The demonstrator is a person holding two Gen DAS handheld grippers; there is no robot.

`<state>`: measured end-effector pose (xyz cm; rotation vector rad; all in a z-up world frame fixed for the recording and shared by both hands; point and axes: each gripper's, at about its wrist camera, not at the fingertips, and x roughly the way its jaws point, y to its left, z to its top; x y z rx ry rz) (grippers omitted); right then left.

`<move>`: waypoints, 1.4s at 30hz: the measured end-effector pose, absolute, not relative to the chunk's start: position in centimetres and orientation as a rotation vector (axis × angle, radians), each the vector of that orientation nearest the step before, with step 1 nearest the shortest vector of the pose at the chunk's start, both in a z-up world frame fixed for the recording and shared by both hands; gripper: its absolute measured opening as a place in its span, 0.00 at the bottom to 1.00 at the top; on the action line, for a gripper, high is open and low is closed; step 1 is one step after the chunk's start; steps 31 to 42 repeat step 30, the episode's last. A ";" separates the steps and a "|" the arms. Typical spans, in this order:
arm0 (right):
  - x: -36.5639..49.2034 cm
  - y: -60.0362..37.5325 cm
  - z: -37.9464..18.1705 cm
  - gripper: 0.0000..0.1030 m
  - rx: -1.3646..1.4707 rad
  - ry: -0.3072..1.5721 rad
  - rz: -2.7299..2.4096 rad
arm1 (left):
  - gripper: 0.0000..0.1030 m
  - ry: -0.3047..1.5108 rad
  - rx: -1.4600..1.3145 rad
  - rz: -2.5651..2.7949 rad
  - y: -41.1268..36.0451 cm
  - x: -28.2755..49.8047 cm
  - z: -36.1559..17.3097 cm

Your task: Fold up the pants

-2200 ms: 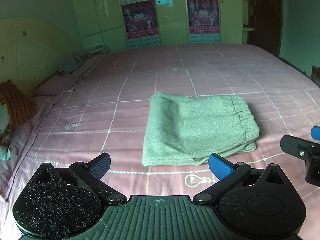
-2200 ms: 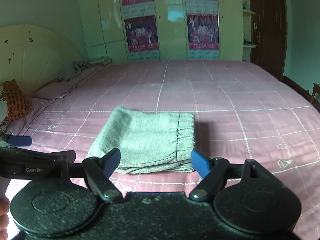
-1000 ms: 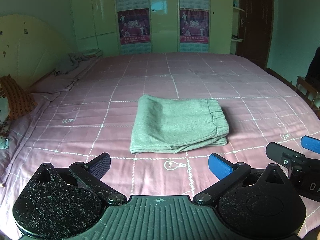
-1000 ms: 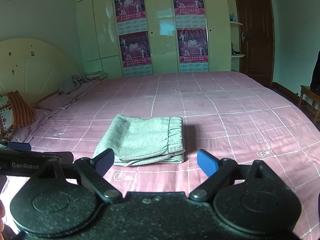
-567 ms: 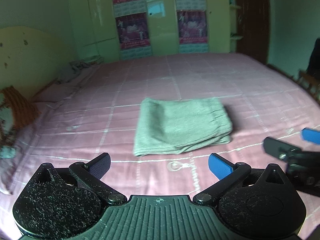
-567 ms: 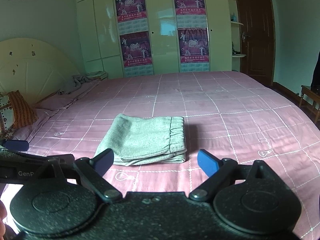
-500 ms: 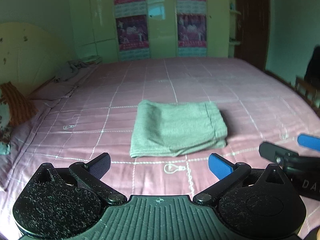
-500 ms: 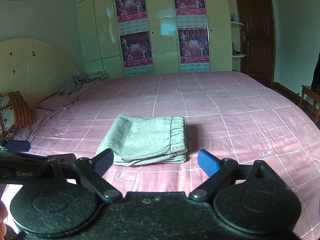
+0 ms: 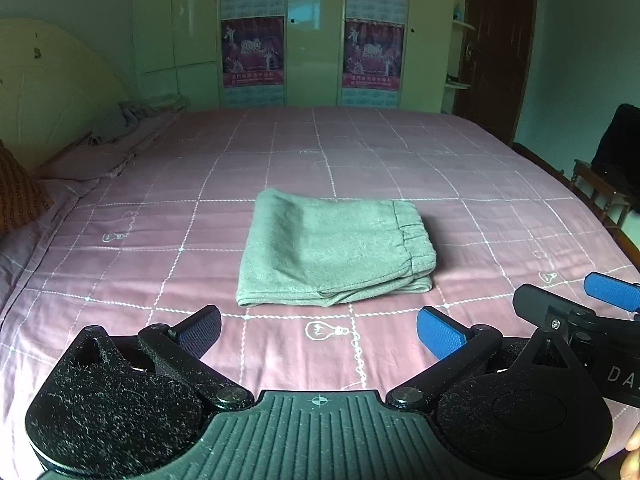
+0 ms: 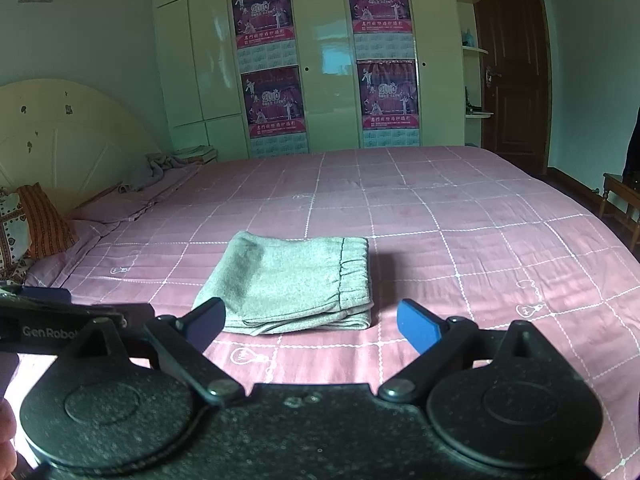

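Grey pants (image 9: 334, 250) lie folded into a compact rectangle on the pink checked bedspread (image 9: 360, 152), elastic waistband to the right. In the right wrist view the same pants (image 10: 288, 280) rest just beyond the fingers. My left gripper (image 9: 320, 330) is open, held back from the near edge of the pants with nothing between its fingers. My right gripper (image 10: 310, 324) is open too and empty, hovering in front of the pants. Each gripper shows at the edge of the other's view.
A cream headboard (image 10: 60, 140) and an orange striped pillow (image 10: 44, 220) are at the left. Crumpled grey cloth (image 10: 156, 168) lies at the bed's far left corner. Wardrobe doors with posters (image 10: 276, 100) stand behind; a wooden chair (image 9: 600, 188) is at the right.
Both grippers have drawn back and risen from the folded pants, which now look smaller and farther away. The pants have stayed where they were.
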<state>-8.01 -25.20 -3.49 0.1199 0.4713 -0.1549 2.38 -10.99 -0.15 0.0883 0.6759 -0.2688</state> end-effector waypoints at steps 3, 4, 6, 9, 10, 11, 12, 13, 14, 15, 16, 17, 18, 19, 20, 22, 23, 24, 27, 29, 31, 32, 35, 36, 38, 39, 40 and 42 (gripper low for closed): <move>-8.1 -25.2 -3.5 0.90 0.121 0.468 -0.151 | 1.00 0.666 0.129 -0.249 -11.6 2.3 -0.4; -8.1 -25.1 -3.5 0.90 0.119 0.467 -0.152 | 1.00 0.670 0.140 -0.251 -11.8 2.3 -0.4; -8.1 -25.1 -3.5 0.90 0.121 0.467 -0.151 | 1.00 0.672 0.156 -0.251 -12.1 2.3 -0.5; -8.0 -25.1 -3.6 0.90 0.122 0.469 -0.153 | 1.00 0.675 0.158 -0.261 -12.1 2.4 -0.5; -7.9 -25.1 -3.6 0.90 0.124 0.470 -0.151 | 1.00 0.674 0.154 -0.260 -12.1 2.4 -0.4; -7.9 -25.1 -3.7 0.90 0.126 0.471 -0.149 | 1.00 0.676 0.150 -0.264 -12.1 2.5 -0.4; -7.8 -25.1 -3.7 0.90 0.126 0.471 -0.150 | 1.00 0.680 0.148 -0.268 -12.1 2.6 -0.4; -7.8 -25.1 -3.7 0.90 0.125 0.471 -0.148 | 1.00 0.683 0.147 -0.271 -12.1 2.7 -0.4; -7.8 -25.1 -3.7 0.90 0.126 0.471 -0.146 | 1.00 0.684 0.148 -0.278 -12.1 2.7 -0.4; -7.8 -25.2 -3.7 0.90 0.126 0.472 -0.146 | 1.00 0.678 0.155 -0.280 -12.2 2.7 -0.5; -7.8 -25.2 -3.7 0.90 0.124 0.471 -0.147 | 1.00 0.670 0.170 -0.283 -12.4 2.7 -0.5; -7.8 -25.2 -3.7 0.90 0.127 0.470 -0.147 | 1.00 0.664 0.197 -0.289 -12.6 2.6 -0.5; -7.8 -25.3 -3.7 0.90 0.131 0.469 -0.148 | 1.00 0.656 0.226 -0.292 -12.9 2.5 -0.6; -7.8 -25.3 -3.8 0.90 0.135 0.468 -0.148 | 1.00 0.646 0.250 -0.292 -13.1 2.4 -0.6; -7.7 -25.3 -3.8 0.90 0.137 0.468 -0.149 | 1.00 0.634 0.265 -0.292 -13.3 2.3 -0.5; -7.8 -25.6 -3.9 0.90 0.142 0.464 -0.150 | 1.00 0.632 0.268 -0.301 -13.4 2.4 -0.5; -7.9 -25.8 -3.9 0.90 0.143 0.463 -0.150 | 1.00 0.639 0.256 -0.311 -13.3 2.6 -0.5; -7.9 -25.8 -3.9 0.90 0.144 0.463 -0.150 | 1.00 0.638 0.246 -0.315 -13.3 2.7 -0.4; -7.8 -26.0 -4.0 0.90 0.160 0.463 -0.151 | 1.00 0.605 0.245 -0.302 -13.3 2.6 -0.3; -7.8 -26.0 -3.9 0.90 0.158 0.460 -0.156 | 1.00 0.614 0.226 -0.300 -13.1 2.9 -0.2; -7.8 -25.9 -3.9 0.90 0.155 0.458 -0.156 | 1.00 0.604 0.226 -0.282 -13.1 2.9 -0.1; -7.8 -25.9 -3.9 0.90 0.155 0.458 -0.156 | 1.00 0.604 0.226 -0.282 -13.1 2.9 -0.1; -7.8 -25.9 -3.9 0.90 0.155 0.458 -0.156 | 1.00 0.604 0.226 -0.282 -13.1 2.9 -0.1; -7.8 -25.9 -3.9 0.90 0.155 0.458 -0.156 | 1.00 0.604 0.226 -0.282 -13.1 2.9 -0.1; -7.8 -25.9 -3.9 0.90 0.155 0.458 -0.156 | 1.00 0.604 0.226 -0.282 -13.1 2.9 -0.1; -7.8 -25.9 -3.9 0.90 0.155 0.458 -0.156 | 1.00 0.604 0.226 -0.282 -13.1 2.9 -0.1; -7.8 -25.9 -3.9 0.90 0.155 0.458 -0.156 | 1.00 0.604 0.226 -0.282 -13.1 2.9 -0.1; -7.8 -25.9 -3.9 0.90 0.155 0.458 -0.156 | 1.00 0.604 0.226 -0.282 -13.1 2.9 -0.1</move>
